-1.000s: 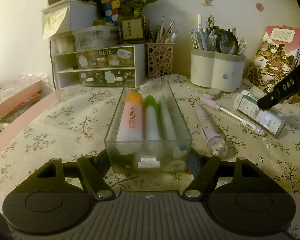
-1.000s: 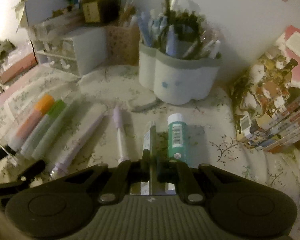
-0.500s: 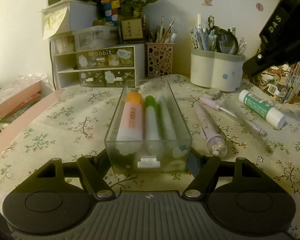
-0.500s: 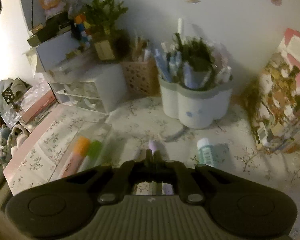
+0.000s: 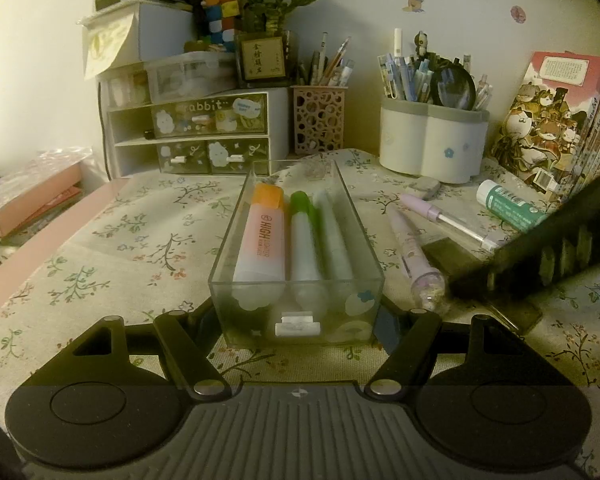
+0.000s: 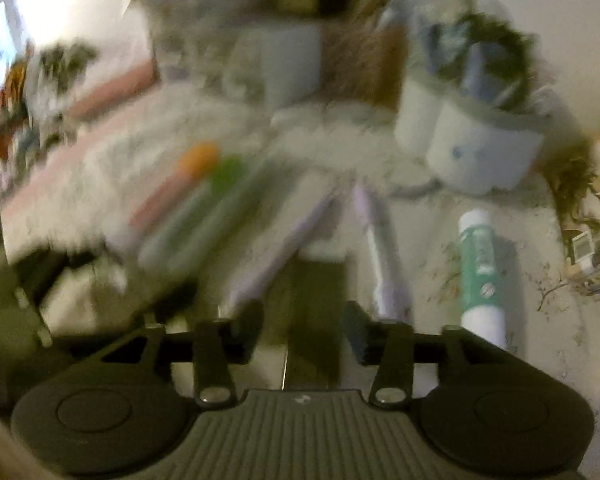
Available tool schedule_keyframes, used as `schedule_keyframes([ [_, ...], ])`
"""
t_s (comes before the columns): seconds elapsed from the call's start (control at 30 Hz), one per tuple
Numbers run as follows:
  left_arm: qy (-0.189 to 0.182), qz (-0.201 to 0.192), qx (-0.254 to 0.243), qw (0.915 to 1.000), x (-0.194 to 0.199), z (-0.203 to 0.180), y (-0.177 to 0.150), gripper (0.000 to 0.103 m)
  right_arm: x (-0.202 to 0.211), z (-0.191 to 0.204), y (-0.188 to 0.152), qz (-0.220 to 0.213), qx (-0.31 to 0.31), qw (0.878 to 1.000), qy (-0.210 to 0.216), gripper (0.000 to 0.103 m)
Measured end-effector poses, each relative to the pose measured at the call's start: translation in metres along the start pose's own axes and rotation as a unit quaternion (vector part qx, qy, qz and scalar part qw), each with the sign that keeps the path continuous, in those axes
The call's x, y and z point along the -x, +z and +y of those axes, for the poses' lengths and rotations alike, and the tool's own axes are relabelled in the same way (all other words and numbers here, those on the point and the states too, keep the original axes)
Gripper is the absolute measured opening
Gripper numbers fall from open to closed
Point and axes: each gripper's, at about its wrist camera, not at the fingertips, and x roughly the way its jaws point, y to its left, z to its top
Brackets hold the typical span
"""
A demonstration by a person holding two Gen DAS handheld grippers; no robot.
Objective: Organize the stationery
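Gripping the clear tray (image 5: 296,276) at its near end, our left tongs (image 5: 300,320) pinch both side walls on the floral table (image 5: 112,248), three highlighters (image 5: 290,236) inside. Right of it lie a lilac pen (image 5: 414,256), a slim clear pen (image 5: 444,220) and a glue stick (image 5: 508,206). Our right tongs (image 6: 302,328) come in parted and empty, low over the lilac pen (view badly blurred). At such speed, we judge, they could knock pens rolling or bump the tray.
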Motion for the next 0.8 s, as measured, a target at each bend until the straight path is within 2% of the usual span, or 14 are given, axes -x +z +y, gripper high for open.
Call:
schedule_keyframes([
  [0.07, 0.000, 0.000, 0.000, 1.0000, 0.000, 0.000, 0.000, 0.073, -0.004, 0.005, -0.005, -0.003, 0.013, 1.000, -0.017, 0.057],
  [0.13, 0.000, 0.000, 0.000, 1.0000, 0.000, 0.000, 0.000, 0.073, -0.006, -0.004, -0.002, -0.001, -0.015, 1.000, 0.004, 0.042],
  [0.23, 0.000, 0.000, 0.000, 1.0000, 0.000, 0.000, 0.000, 0.073, -0.008, -0.014, 0.001, 0.002, -0.043, 0.999, -0.003, 0.042],
  [0.33, 0.000, 0.000, 0.000, 1.0000, 0.000, 0.000, 0.000, 0.073, -0.001, -0.025, 0.001, -0.006, -0.080, 0.997, 0.020, 0.041],
  [0.47, 0.000, 0.000, 0.000, 1.0000, 0.000, 0.000, 0.000, 0.073, 0.010, -0.040, 0.006, -0.038, -0.155, 0.985, 0.065, 0.041],
  [0.5, 0.000, 0.000, -0.001, 1.0000, 0.000, 0.000, 0.000, 0.073, 0.013, -0.040, 0.008, -0.048, -0.171, 0.981, 0.079, 0.037],
  [0.53, 0.000, 0.000, -0.001, 1.0000, 0.000, 0.000, 0.000, 0.073, 0.014, -0.039, 0.014, -0.054, -0.184, 0.977, 0.095, 0.011],
  [0.6, 0.000, 0.000, -0.001, 1.0000, -0.001, -0.001, 0.000, 0.073, 0.013, -0.036, 0.023, -0.058, -0.200, 0.971, 0.117, 0.012],
  [0.63, 0.000, 0.000, -0.001, 1.0000, -0.001, -0.001, 0.000, 0.073, 0.012, -0.030, 0.027, -0.055, -0.191, 0.973, 0.113, 0.012],
  [0.7, 0.000, 0.000, -0.001, 1.0000, -0.001, -0.001, 0.000, 0.073, 0.004, -0.018, 0.032, -0.048, -0.155, 0.985, 0.066, 0.012],
  [0.73, 0.000, 0.000, -0.001, 1.0000, -0.001, -0.001, 0.000, 0.073, -0.003, -0.018, 0.031, -0.036, -0.151, 0.986, 0.063, 0.013],
  [0.8, 0.000, 0.000, -0.002, 1.0000, -0.001, -0.001, 0.000, 0.073, -0.011, -0.023, 0.025, -0.015, -0.171, 0.982, 0.084, 0.018],
])
